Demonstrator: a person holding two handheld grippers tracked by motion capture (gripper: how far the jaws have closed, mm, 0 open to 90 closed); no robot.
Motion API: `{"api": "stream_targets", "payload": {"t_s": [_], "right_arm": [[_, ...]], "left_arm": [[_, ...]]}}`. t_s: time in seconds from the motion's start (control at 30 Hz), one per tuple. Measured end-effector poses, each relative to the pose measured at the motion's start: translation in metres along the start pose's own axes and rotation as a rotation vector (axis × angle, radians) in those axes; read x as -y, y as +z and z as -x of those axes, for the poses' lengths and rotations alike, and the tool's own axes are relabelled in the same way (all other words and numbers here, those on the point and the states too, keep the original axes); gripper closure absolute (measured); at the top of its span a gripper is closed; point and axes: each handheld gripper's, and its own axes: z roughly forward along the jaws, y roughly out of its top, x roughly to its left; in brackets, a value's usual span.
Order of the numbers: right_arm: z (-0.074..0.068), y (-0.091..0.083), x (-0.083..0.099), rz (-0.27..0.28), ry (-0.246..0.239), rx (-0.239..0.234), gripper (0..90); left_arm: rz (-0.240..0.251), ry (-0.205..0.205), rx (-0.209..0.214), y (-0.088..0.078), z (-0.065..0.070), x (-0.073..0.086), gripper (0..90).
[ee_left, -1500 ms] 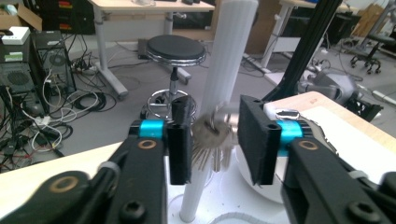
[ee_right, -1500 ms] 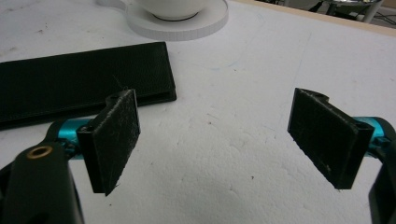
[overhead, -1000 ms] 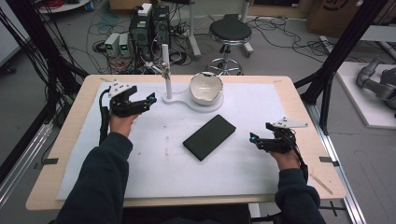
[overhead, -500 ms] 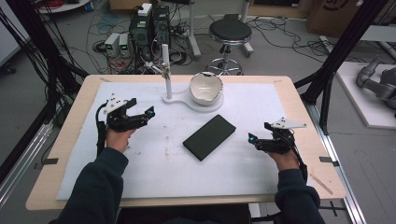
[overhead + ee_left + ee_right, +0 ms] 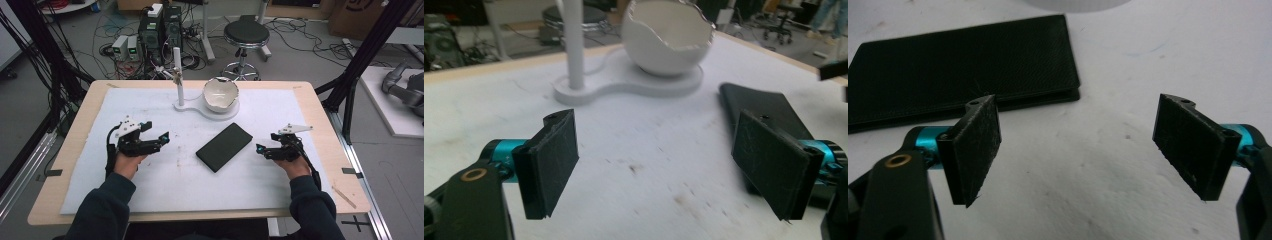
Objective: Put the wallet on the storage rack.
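A flat black wallet (image 5: 223,147) lies slantwise on the white mat in the middle of the table; it also shows as the wallet (image 5: 764,107) and the wallet (image 5: 958,70) in the gripper views. My left gripper (image 5: 163,139) hovers left of it, open, with nothing between its jaws (image 5: 659,170). My right gripper (image 5: 259,149) sits just right of the wallet's near end, open and empty (image 5: 1078,150). A white broken-rimmed bowl (image 5: 220,94) rests on a white base with an upright post (image 5: 178,75) at the back.
The white mat (image 5: 165,185) covers most of the wooden table (image 5: 320,110). Behind the table stand a stool (image 5: 245,34), computer boxes (image 5: 161,25) and loose cables on the floor. Black frame legs rise at both sides.
My left gripper has moved toward me and to the right, from near the back left of the mat toward the wallet. The right gripper has barely moved.
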Motion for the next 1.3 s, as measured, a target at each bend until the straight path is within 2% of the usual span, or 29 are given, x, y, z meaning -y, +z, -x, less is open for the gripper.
{"api": "stream_targets", "payload": {"t_s": [0.07, 0.1, 0.13, 0.2, 0.27, 0.33, 0.43, 0.47, 0.5, 0.57, 0.6, 0.67, 0.7, 0.73, 0.97, 1.07, 1.1, 1.2, 1.23, 1.3], "right_arm": [[-0.001, 0.013, -0.002, -0.036, -0.006, -0.024, 19.5], [-0.001, 0.013, -0.002, -0.036, -0.006, -0.024, 19.5], [-0.001, 0.02, -0.005, -0.048, -0.007, -0.035, 19.5], [-0.001, 0.024, -0.006, -0.044, 0.003, -0.041, 19.5], [0.002, 0.03, -0.008, -0.02, 0.029, -0.074, 19.4], [0.007, 0.038, -0.013, -0.007, 0.059, -0.085, 19.5], [0.011, 0.048, -0.019, -0.017, 0.083, -0.111, 19.5], [0.01, 0.055, -0.023, -0.037, 0.076, -0.131, 19.9], [0.01, 0.055, -0.023, -0.037, 0.076, -0.131, 19.9], [0.006, 0.063, -0.024, -0.081, 0.046, -0.142, 24.8], [0.005, 0.066, -0.025, -0.091, 0.038, -0.139, 24.5], [0.006, 0.065, -0.026, -0.104, 0.04, -0.148, 26.6], [0.006, 0.065, -0.027, -0.108, 0.034, -0.152, 30.3], [0.006, 0.065, -0.027, -0.116, 0.029, -0.179, 36.6], [0.007, 0.064, -0.027, -0.121, 0.036, -0.18, 41.8], [0.005, 0.063, -0.027, -0.126, 0.035, -0.178, 42.6], [0.005, 0.063, -0.027, -0.122, 0.025, -0.174, 42.7], [0.003, 0.062, -0.028, -0.127, 0.009, -0.173, 45.0], [-0.001, 0.06, -0.029, -0.127, -0.019, -0.164, 45.8], [-0.002, 0.059, -0.029, -0.129, -0.035, -0.151, 47.6]], "left_arm": [[-0.022, -0.003, 0.016, 0.002, 0.004, 0.008, 19.0], [-0.032, -0.002, 0.023, 0.003, 0.006, 0.011, 19.0], [-0.047, -0.002, 0.026, 0.004, 0.007, 0.013, 19.2], [-0.065, -0.01, 0.037, 0.006, 0.009, 0.017, 19.3], [-0.088, -0.01, 0.046, 0.008, 0.01, 0.018, 19.4], [-0.093, -0.024, 0.057, 0.011, 0.011, 0.018, 19.5], [-0.107, -0.038, 0.069, 0.019, 0.012, 0.018, 20.1], [-0.12, -0.04, 0.074, 0.022, 0.013, 0.019, 20.1], [-0.133, -0.044, 0.079, 0.026, 0.014, 0.018, 20.1], [-0.136, -0.038, 0.092, 0.032, 0.018, 0.016, 20.1], [-0.137, -0.034, 0.092, 0.034, 0.02, 0.015, 20.1], [-0.138, -0.028, 0.103, 0.04, 0.024, 0.013, 20.1], [-0.147, -0.029, 0.109, 0.044, 0.025, 0.013, 20.3], [-0.159, -0.028, 0.116, 0.047, 0.027, 0.014, 22.8], [-0.253, -0.007, 0.178, 0.074, 0.04, 0.012, 33.0], [-0.296, -0.002, 0.209, 0.085, 0.045, 0.014, 33.1], [-0.316, 0.007, 0.208, 0.086, 0.046, 0.013, 34.5], [-0.334, -0.005, 0.227, 0.09, 0.045, 0.013, 34.7], [-0.34, 0.0, 0.229, 0.091, 0.046, 0.013, 34.5], [-0.349, -0.007, 0.237, 0.092, 0.045, 0.013, 34.6]]}}
